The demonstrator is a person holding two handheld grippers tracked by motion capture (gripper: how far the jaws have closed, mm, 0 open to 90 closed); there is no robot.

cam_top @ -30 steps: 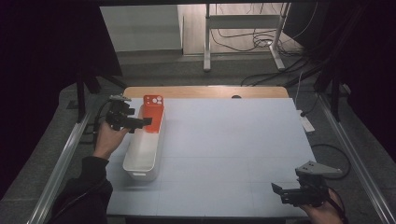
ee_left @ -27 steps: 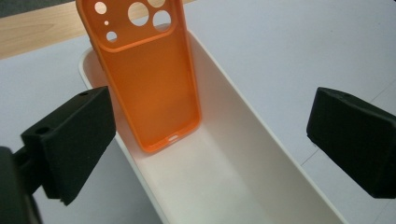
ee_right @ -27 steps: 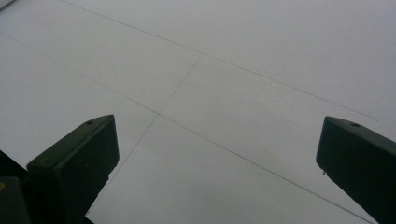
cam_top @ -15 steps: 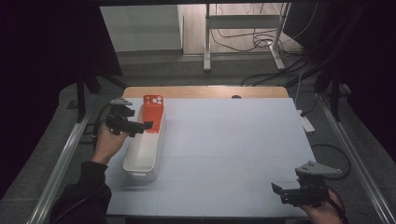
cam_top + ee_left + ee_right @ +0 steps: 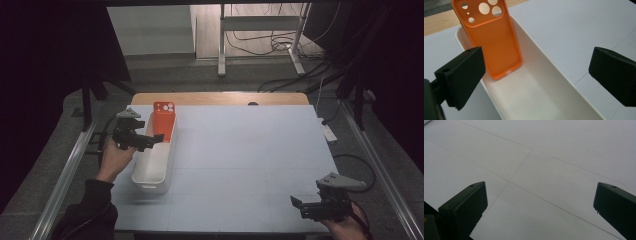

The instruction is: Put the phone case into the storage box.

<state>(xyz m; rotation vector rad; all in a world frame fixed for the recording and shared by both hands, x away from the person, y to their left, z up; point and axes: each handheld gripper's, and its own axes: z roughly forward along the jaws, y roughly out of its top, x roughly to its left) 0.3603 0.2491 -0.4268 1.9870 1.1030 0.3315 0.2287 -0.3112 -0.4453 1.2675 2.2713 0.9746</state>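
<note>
- Your left tongs (image 5: pixel 159 138) hover over the far half of a long white bin (image 5: pixel 155 165) on the left side of the counter (image 5: pixel 250 160). Their jaws point toward the bin's middle.
- In the left gripper view, your left tongs (image 5: pixel 534 75) are spread wide and grasp nothing; the bin's (image 5: pixel 544 82) open inside lies between and beyond the two black jaws.
- An orange phone case (image 5: pixel 164 125) stands nearly upright inside the bin at its far end. It leans back against the end wall, and its top edge rises above the rim.
- In the left gripper view, the phone case (image 5: pixel 491 42) shows its hollow inner side, with the round camera cut-outs at the top and its bottom edge resting on the bin floor. It is just ahead of the left jaw, and nothing touches it.
- Your left hand (image 5: pixel 117 155) holds those tongs from beside the bin, with a dark sleeve trailing back to the counter's near edge.
- Your right tongs (image 5: pixel 300 206) sit low at the near right corner of the counter, well apart from the bin, with their jaws pointing left.
- In the right gripper view, your right tongs (image 5: pixel 540 210) are also released and wide apart, with bare pale counter and thin grid lines between the jaws.
- A light wooden strip (image 5: pixel 220 98) runs along the counter's far edge.
</note>
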